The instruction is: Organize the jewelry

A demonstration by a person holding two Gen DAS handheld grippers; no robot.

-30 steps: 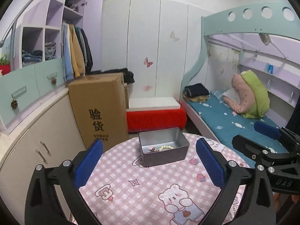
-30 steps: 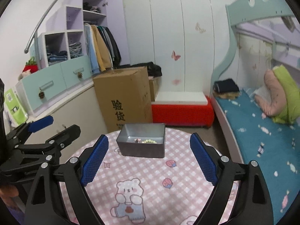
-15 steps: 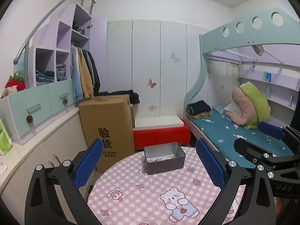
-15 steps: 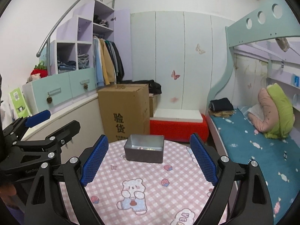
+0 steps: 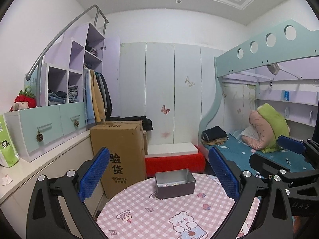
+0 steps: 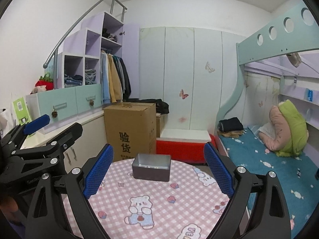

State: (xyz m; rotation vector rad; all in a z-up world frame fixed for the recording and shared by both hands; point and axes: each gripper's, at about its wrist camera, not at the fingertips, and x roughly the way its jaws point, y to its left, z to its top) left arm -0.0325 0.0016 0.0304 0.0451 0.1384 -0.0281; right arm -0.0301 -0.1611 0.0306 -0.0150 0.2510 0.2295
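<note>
Both the left gripper point(image 5: 159, 176) and right gripper point(image 6: 158, 168) are held wide and empty above a pink checked tablecloth point(image 6: 159, 199), where a grey metal tin point(image 6: 151, 169) holding small jewelry is set before a cardboard box point(image 6: 130, 129) printed "验货".

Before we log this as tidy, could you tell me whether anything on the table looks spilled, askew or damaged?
Nothing stands out. The grey rectangular metal tin stands upright on the round table with the pink checked cloth, with small jewelry pieces inside; nothing lies loose on the cloth. Both the left gripper and right gripper are open and empty.
</note>
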